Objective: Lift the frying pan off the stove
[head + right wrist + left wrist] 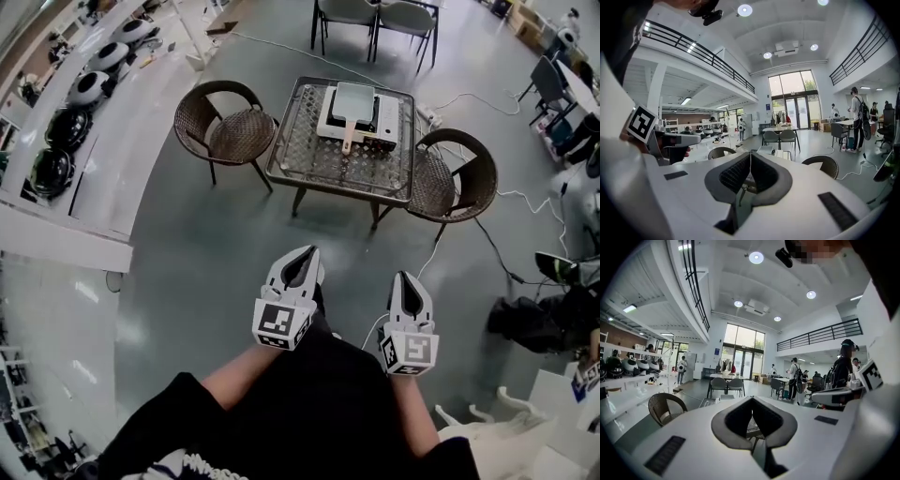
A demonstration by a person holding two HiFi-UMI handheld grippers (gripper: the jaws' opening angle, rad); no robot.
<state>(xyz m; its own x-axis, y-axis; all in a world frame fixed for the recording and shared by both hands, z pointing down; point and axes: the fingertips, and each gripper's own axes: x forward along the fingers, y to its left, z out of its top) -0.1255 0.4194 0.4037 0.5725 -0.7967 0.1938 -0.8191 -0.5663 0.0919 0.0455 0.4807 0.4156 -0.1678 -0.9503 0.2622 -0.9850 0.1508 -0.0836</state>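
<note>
From the head view the pan [354,99] is small and far off, and what lies in it cannot be made out. In both gripper views the claws' own bodies cover most of the table, and the pan cannot be picked out there. It sits on the stove [330,123] at the far side of the table [319,165], between two chairs [225,127]. Its long axis runs far to near, with the pale handle pointing near over the stove's edge. The left claw [307,255] and the right claw [406,279] are held near the person, well apart from the table. Each has its jaws closed together on nothing.
</note>
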